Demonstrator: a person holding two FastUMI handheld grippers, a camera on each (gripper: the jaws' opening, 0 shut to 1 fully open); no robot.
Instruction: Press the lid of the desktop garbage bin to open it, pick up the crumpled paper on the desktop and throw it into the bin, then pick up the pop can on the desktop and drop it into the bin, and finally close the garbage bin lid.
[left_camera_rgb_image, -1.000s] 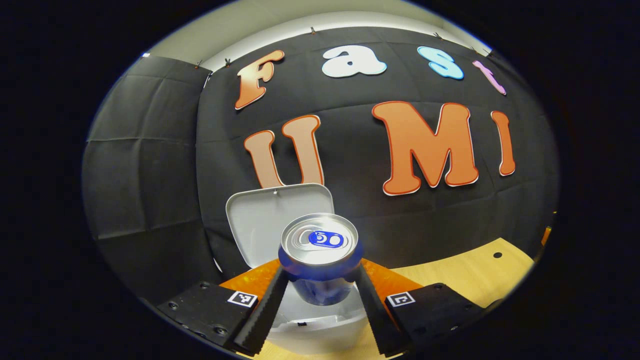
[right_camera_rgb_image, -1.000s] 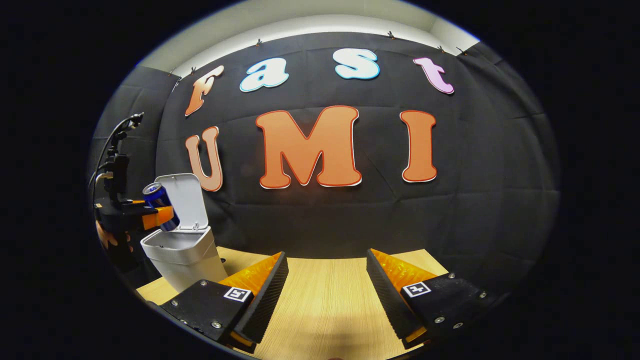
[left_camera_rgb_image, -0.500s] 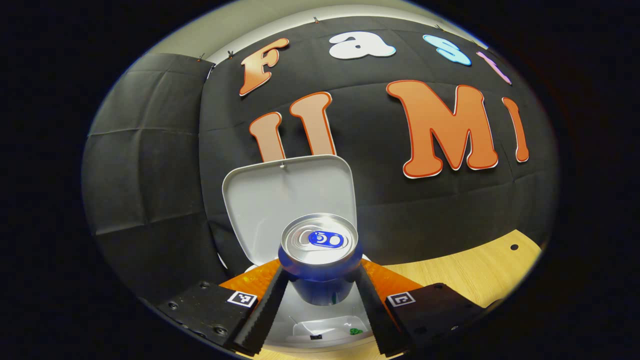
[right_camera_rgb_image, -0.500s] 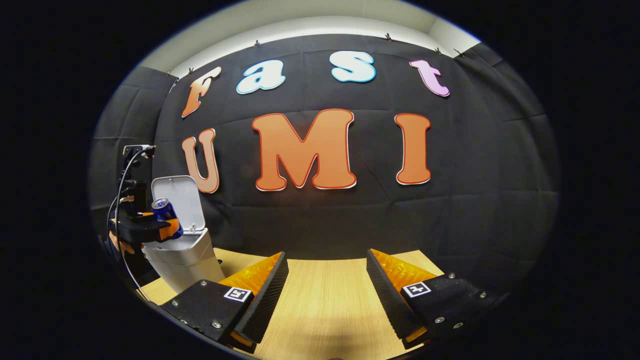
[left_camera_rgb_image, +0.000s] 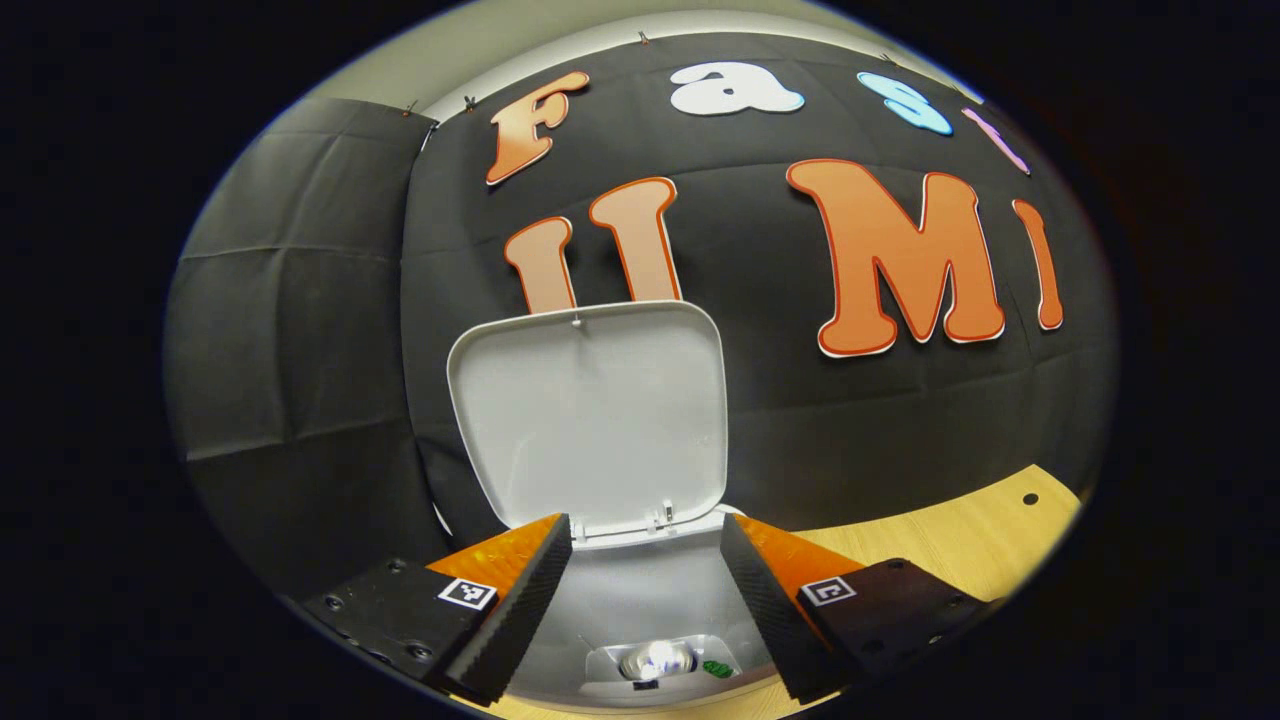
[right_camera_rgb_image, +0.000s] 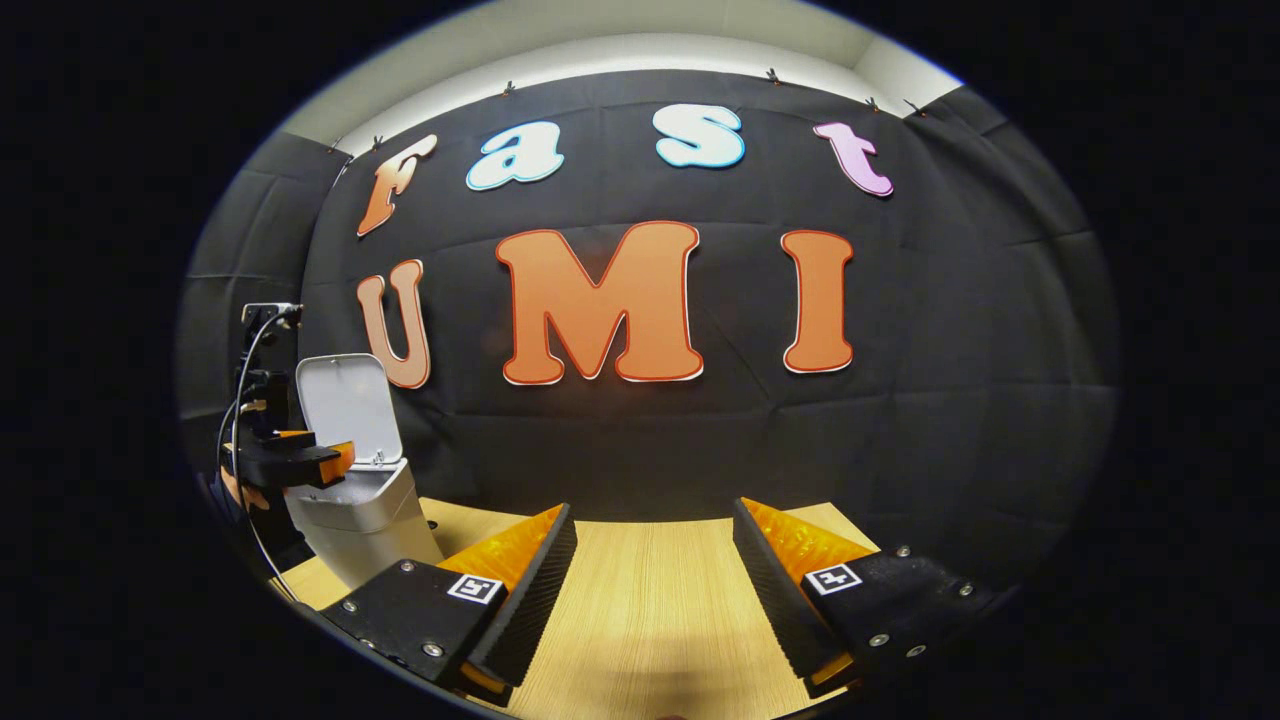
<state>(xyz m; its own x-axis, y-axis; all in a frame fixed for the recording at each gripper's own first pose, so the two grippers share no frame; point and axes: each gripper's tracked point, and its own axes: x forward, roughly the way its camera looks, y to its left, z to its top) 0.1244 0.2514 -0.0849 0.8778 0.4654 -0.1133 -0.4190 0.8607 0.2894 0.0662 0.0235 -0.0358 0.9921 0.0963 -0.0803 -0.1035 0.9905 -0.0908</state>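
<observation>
now that its fingers have parted, the left gripper hangs empty over the bin; the can it clamped a moment ago lies inside at the bottom. the lid stands upright, so only closing looks left. the right gripper waits spread and empty above the table.

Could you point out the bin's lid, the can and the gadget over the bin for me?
lid (left_camera_rgb_image: 590, 420), left gripper view, middle of its raised inner face.
pop can (left_camera_rgb_image: 657, 659), left gripper view, shiny top, down inside the bin.
left gripper (left_camera_rgb_image: 645, 600), left gripper view, midway between its open fingertips.
</observation>
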